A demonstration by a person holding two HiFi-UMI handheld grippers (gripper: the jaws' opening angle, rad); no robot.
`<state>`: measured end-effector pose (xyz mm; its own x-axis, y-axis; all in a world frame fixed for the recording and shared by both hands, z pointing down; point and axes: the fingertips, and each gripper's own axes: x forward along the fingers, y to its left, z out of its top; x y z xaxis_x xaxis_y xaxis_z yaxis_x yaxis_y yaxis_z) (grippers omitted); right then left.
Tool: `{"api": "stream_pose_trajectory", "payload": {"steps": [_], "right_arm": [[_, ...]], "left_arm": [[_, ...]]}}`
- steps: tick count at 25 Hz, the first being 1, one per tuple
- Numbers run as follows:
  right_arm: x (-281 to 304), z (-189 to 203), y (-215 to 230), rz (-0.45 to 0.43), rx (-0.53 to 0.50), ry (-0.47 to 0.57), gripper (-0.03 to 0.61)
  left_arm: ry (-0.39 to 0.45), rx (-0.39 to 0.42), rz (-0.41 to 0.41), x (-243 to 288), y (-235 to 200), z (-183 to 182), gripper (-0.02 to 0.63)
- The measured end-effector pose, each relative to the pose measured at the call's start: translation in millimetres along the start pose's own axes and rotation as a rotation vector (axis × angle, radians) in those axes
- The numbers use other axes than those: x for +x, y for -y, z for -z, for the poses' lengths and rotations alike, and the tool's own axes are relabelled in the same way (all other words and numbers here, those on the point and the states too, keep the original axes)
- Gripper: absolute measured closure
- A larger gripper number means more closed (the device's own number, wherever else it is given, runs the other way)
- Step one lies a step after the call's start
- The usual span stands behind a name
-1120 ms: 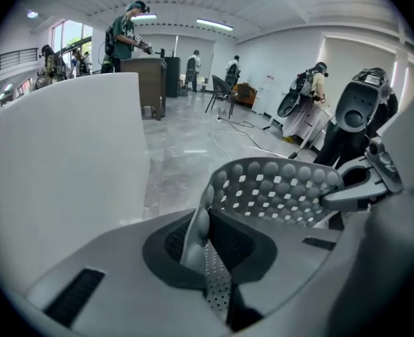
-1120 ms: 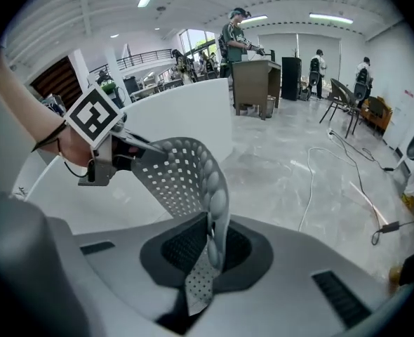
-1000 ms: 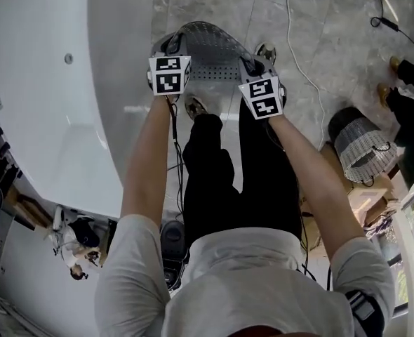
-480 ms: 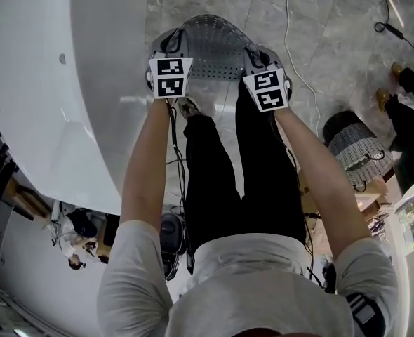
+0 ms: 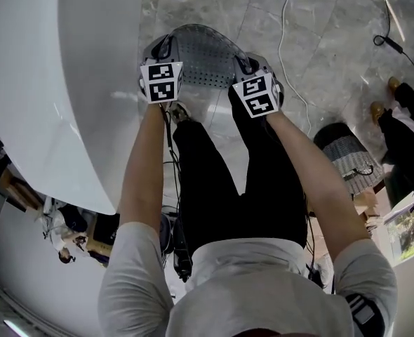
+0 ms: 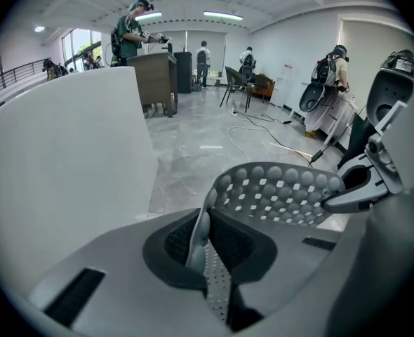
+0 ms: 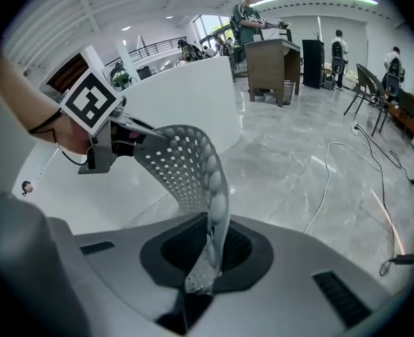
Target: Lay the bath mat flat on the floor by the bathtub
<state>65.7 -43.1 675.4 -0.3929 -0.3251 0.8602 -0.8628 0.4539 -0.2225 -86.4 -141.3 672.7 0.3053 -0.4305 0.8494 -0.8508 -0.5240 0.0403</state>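
The left gripper [image 6: 205, 243] is clamping the bath mat [image 6: 284, 192]. Its jaws are standing almost together, with only the thin left end of the mat pinched between the pads. The right gripper [image 7: 208, 250] is doing the same at the opposite end, its jaws nearly closed on the mat's beaded rim. Both grippers are pointing steeply downward, side by side and apart, in front of the person's legs [image 5: 228, 181].

The mat is grey and perforated, with rounded bumps along its border. It is hanging between the two grippers as an arch, bowing away from the person, and is not lying flat. It is positioned over the grey marble floor [image 5: 326, 41], just beside the outer wall of the white bathtub [image 5: 59, 90], with the left gripper on the tub side. Whether the far edge of the mat is touching the floor cannot be settled from the head view, though it appears to be raised.

A shoe [image 5: 179, 111] is showing below the left gripper, near the tub wall. A white cable [image 5: 281, 41] is running across the floor to the right of the mat, apart from it. A wicker basket [image 5: 349, 156] is standing on the floor near the person's right arm.
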Motion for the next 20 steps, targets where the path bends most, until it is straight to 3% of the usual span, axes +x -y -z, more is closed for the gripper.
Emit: {"api": "stream_pose_trajectory", "payload": {"steps": [7, 13, 20], "right_arm": [[10.4, 4.8, 24.1, -0.038, -0.072, -0.036, 0.555], [8.8, 10.7, 18.3, -0.002, -0.094, -0.063, 0.555], [8.4, 11.5, 20.7, 0.056, -0.175, -0.073, 0.555]], "left_arm": [[-0.037, 0.044, 0.002, 3.2, 19.3, -0.4, 0.586], [-0.047, -0.031, 0.032, -6.8, 19.9, 16.8, 0.586], [-0.05, 0.103, 0.098, -6.2, 12.9, 15.2, 0.586]]}}
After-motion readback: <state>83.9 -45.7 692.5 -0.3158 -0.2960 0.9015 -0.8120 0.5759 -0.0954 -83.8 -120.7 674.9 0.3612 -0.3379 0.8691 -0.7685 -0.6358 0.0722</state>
